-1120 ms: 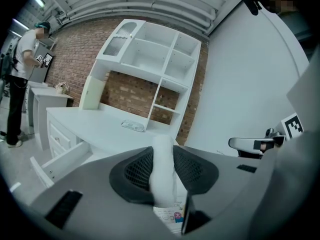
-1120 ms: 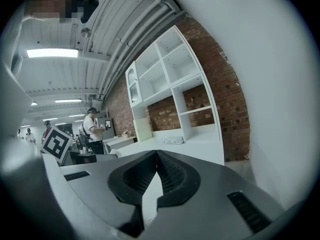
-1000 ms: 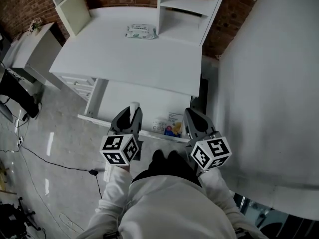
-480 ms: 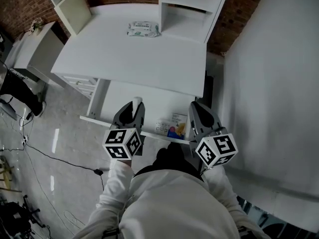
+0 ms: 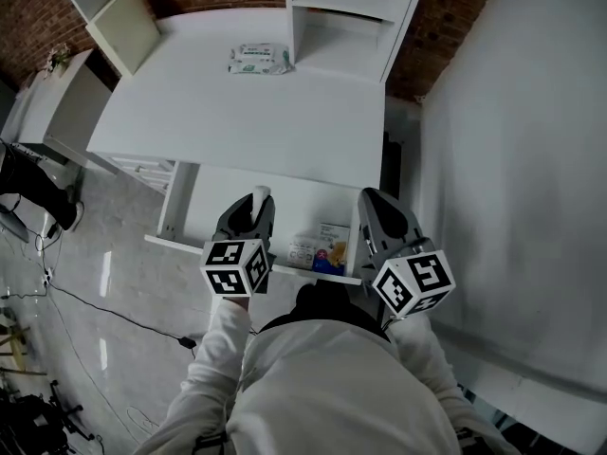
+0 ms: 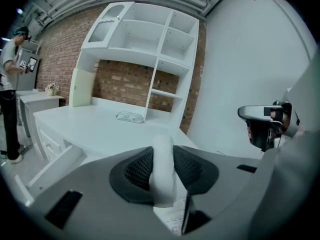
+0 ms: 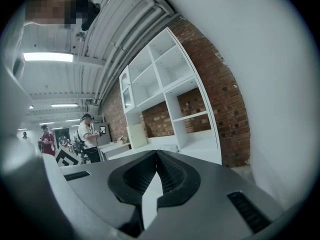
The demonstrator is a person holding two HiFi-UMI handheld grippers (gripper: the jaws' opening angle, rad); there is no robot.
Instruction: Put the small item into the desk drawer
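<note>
The white desk [image 5: 237, 121] has its drawer [image 5: 220, 190] pulled open below the top. My left gripper [image 5: 252, 209] hovers over the drawer's front part, shut on a small white tube-like item [image 5: 259, 197]. In the left gripper view the item [image 6: 162, 174] stands upright between the pads. My right gripper [image 5: 377, 214] hangs over the drawer's right end, shut with nothing in it; its jaws [image 7: 156, 156] meet at the tips. From the left gripper view the right gripper [image 6: 267, 124] appears off to the right.
Small printed packets [image 5: 319, 250] lie in the drawer's right part. A wipes pack [image 5: 258, 59] rests on the desk top near the shelf unit [image 5: 341, 8]. A white wall [image 5: 512, 159] is close on the right. A low cabinet [image 5: 47, 102] and floor cables [image 5: 104, 306] are at left.
The head view has shifted a little, so the desk sits further left. Both grippers stay over the drawer's front, the left one still holding the white item.
</note>
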